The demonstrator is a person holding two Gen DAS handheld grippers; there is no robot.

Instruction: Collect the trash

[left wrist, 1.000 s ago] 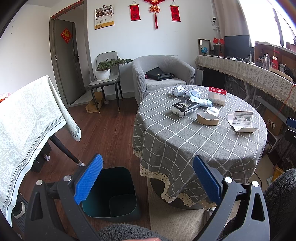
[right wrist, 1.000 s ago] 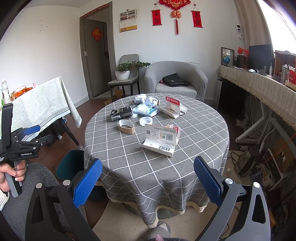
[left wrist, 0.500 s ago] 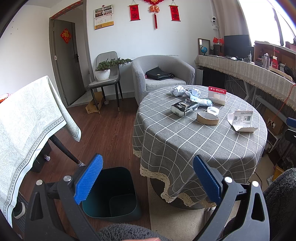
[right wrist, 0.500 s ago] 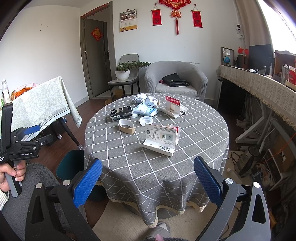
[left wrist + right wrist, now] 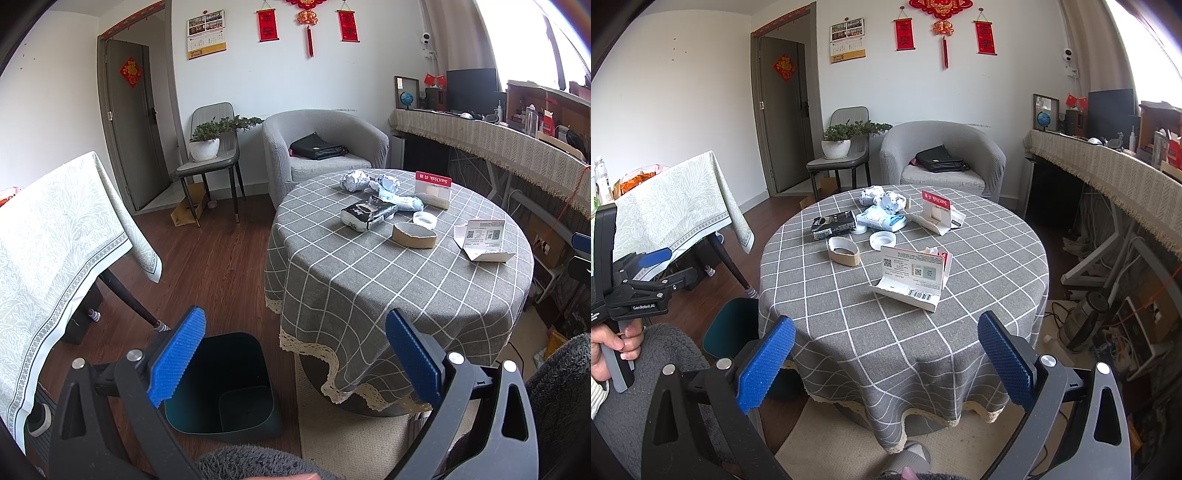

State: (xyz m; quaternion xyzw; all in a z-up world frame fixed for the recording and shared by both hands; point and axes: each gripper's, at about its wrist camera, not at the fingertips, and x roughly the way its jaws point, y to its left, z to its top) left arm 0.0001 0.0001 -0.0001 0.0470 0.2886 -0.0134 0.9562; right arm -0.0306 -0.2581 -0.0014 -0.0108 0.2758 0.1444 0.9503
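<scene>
Jaws of both the left gripper [image 5: 293,354] and right gripper [image 5: 886,356] gape wide, empty; dark green plastic bin [image 5: 236,398] sits below the left jaws, torn white cardboard box [image 5: 912,282] beyond the right.

A grey tub armchair [image 5: 942,155] is set against the white back wall, with a black bag [image 5: 940,160] lying on its seat. Just to its left, a potted plant [image 5: 842,138] in a white pot is placed on a grey chair [image 5: 846,147]. A calendar [image 5: 848,40] and red hangings [image 5: 943,26] are fixed to the wall above. A pale patterned cloth [image 5: 55,240] is draped over a second table at the left. The floor [image 5: 207,258] is laid in dark wood.
</scene>
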